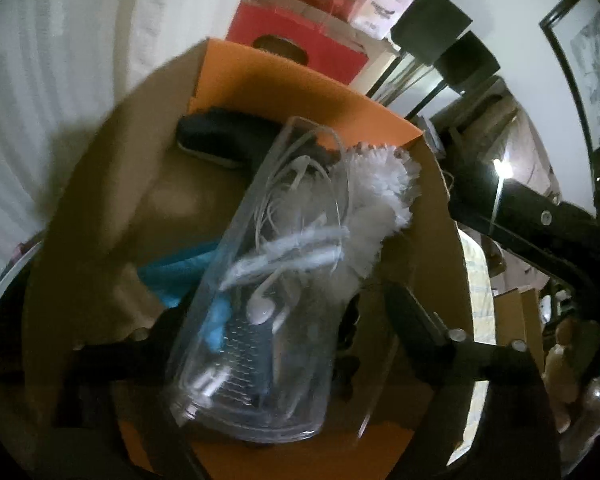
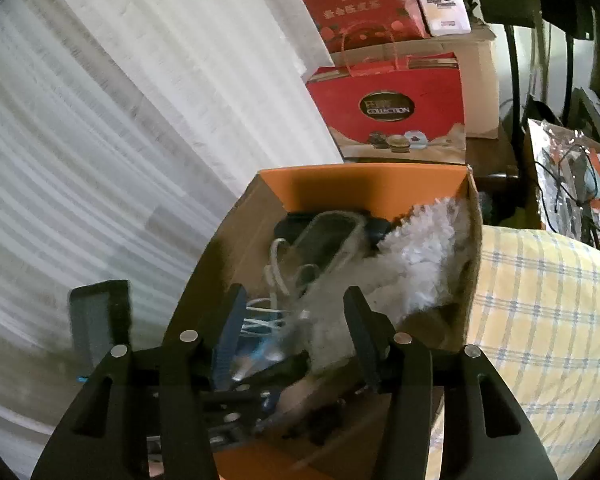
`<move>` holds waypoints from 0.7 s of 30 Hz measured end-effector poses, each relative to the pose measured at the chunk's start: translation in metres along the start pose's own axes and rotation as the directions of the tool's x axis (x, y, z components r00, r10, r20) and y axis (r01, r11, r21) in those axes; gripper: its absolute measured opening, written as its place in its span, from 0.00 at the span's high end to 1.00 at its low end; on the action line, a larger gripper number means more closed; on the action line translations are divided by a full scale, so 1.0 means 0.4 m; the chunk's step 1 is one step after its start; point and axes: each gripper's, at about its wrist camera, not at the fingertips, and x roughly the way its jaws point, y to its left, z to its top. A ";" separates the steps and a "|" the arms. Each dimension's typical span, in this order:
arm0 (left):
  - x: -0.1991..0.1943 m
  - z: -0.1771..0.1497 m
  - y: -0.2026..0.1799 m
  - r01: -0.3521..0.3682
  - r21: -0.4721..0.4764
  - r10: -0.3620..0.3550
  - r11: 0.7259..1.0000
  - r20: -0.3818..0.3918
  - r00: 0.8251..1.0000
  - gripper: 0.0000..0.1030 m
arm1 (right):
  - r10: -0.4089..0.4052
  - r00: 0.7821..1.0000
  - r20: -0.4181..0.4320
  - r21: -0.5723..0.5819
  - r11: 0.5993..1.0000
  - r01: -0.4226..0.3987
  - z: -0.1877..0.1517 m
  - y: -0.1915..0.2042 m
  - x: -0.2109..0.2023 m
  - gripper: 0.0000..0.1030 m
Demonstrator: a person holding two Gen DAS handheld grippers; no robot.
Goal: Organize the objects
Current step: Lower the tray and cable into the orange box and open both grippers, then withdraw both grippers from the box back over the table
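Note:
A clear plastic case [image 1: 268, 280] holding white earphones and cables hangs between my left gripper's [image 1: 276, 332] fingers, over an open cardboard box [image 1: 100, 208] with orange flaps. In the box lie a white fluffy duster head [image 1: 380, 200], a black object [image 1: 220, 140] and a blue cloth [image 1: 180, 276]. My right gripper [image 2: 296, 308] is open and empty, just above the same box [image 2: 236, 240]. The case [image 2: 324, 256] and the duster head [image 2: 420, 256] also show in the right wrist view.
Red gift bags [image 2: 396, 112] and cartons stand behind the box. A yellow checked cushion [image 2: 540, 312] lies to its right, white wood-grain floor [image 2: 100, 140] to its left. A small dark flat item [image 2: 96, 324] lies on the floor. A dark stand [image 1: 520, 208] is at right.

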 end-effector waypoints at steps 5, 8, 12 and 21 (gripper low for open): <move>-0.041 -0.015 0.014 -0.007 0.006 0.006 1.000 0.019 1.000 0.05 | -0.041 0.999 0.024 -0.030 0.999 0.042 -0.023 0.008 -0.039 0.41; -0.063 -0.022 0.015 -0.017 0.018 0.016 1.000 0.032 0.999 0.05 | -0.079 0.996 0.034 -0.056 0.995 0.081 -0.044 0.015 -0.063 0.36; -0.094 -0.032 0.002 -0.037 0.040 0.035 0.998 0.049 0.998 0.04 | -0.127 0.990 0.058 -0.080 0.988 0.132 -0.076 0.022 -0.097 0.29; -0.156 -0.084 -0.049 -0.130 0.129 0.119 0.983 0.086 0.989 0.01 | -0.208 0.973 0.101 -0.077 0.973 0.216 -0.174 0.005 -0.162 0.18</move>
